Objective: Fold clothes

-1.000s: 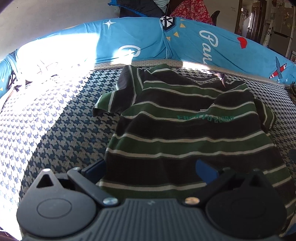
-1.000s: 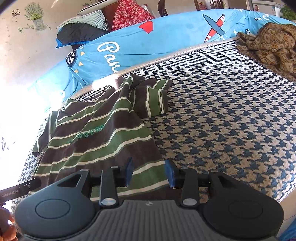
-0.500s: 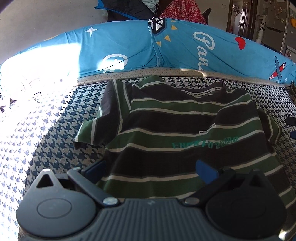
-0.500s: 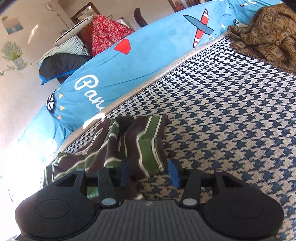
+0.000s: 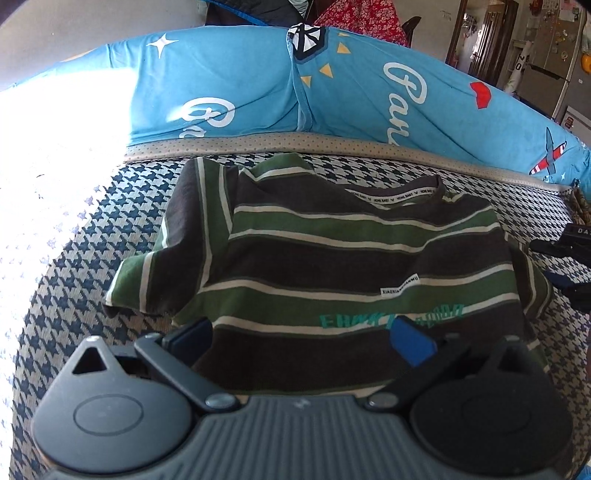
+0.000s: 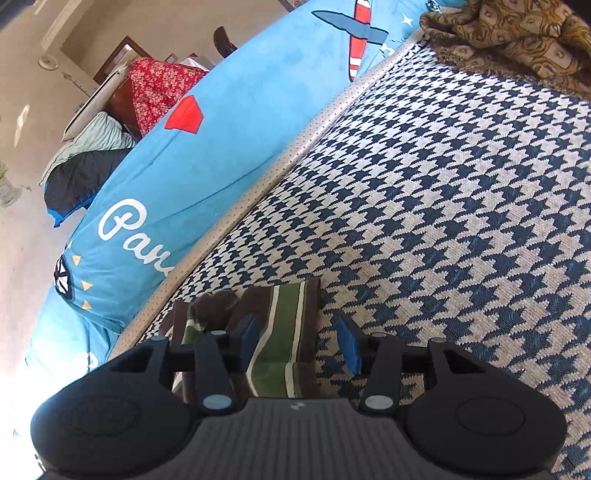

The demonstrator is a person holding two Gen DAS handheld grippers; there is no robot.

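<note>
Two handheld grippers hang over a green-and-brown striped T-shirt (image 5: pixel 332 266) spread face-up on a houndstooth-patterned bed cover (image 6: pixel 461 203), collar toward twelve o'clock against a blue bolster (image 5: pixel 258 85). The left gripper (image 5: pixel 301 338) stands wide over the shirt's lower body, fingers straddling the cloth and pressing on nothing. The right gripper (image 6: pixel 297 345), jaws partly apart and empty, points at the shirt's right sleeve (image 6: pixel 284 332), which lies flat between its fingers, its outer edge toward three o'clock. By the look of it, the garment is laid out and the first fold, sleeve in toward the middle, is only starting. The next move likely calls for the right fingers to drop, pinch the sleeve edge and carry it toward nine o'clock without dragging the body. A brown patterned cloth (image 6: pixel 517 33) lies well apart at one o'clock.
</note>
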